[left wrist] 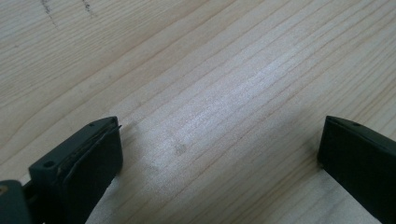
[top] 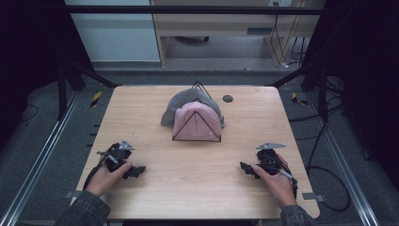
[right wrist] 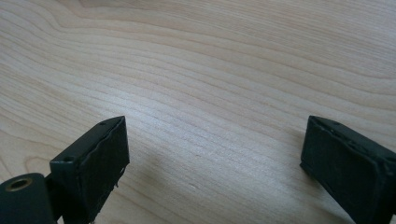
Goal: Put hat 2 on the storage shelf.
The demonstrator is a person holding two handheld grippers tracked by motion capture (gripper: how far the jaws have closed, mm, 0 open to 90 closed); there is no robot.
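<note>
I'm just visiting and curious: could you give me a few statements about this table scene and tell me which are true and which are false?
1. A pink knitted cap sits on a black wire triangle stand. True.
2. The left tool is clamped on the pink cap. False: it is open, over bare wooden table, apart from the cap.
3. A grey cap lies behind the pink one. True.
4. The right tool is shut tight. False: its jaws stand wide apart, nothing between them.
5. Both tools are on the near side of the caps. True.
</note>
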